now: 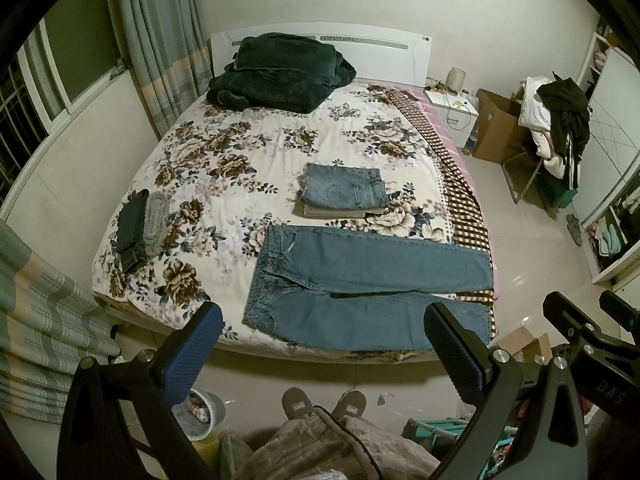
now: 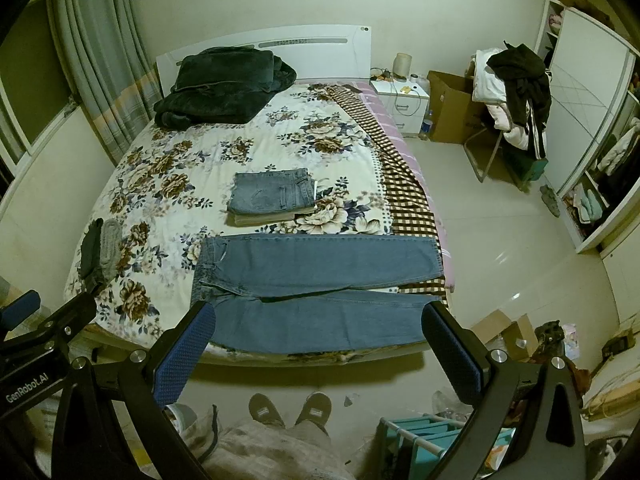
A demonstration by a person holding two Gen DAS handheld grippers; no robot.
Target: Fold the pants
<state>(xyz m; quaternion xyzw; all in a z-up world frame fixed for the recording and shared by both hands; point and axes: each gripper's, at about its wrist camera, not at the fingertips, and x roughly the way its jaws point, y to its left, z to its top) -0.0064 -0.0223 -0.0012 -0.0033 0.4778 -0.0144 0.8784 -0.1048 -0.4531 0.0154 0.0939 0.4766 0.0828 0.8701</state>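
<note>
A pair of blue jeans (image 1: 360,280) lies spread flat along the near edge of the bed, waistband to the left, both legs running right; it also shows in the right wrist view (image 2: 316,280). My left gripper (image 1: 324,340) is open and empty, held above the floor in front of the bed, short of the jeans. My right gripper (image 2: 316,344) is also open and empty, at about the same distance from the jeans; part of it shows at the right of the left wrist view (image 1: 580,332).
The floral bedspread (image 1: 240,152) carries a folded stack of jeans and beige cloth (image 1: 344,192), a dark and a grey folded item (image 1: 140,228) at the left, and a dark blanket (image 1: 280,72) by the headboard. My slippers (image 1: 320,404) stand on the floor. A chair with clothes (image 1: 556,128) stands at right.
</note>
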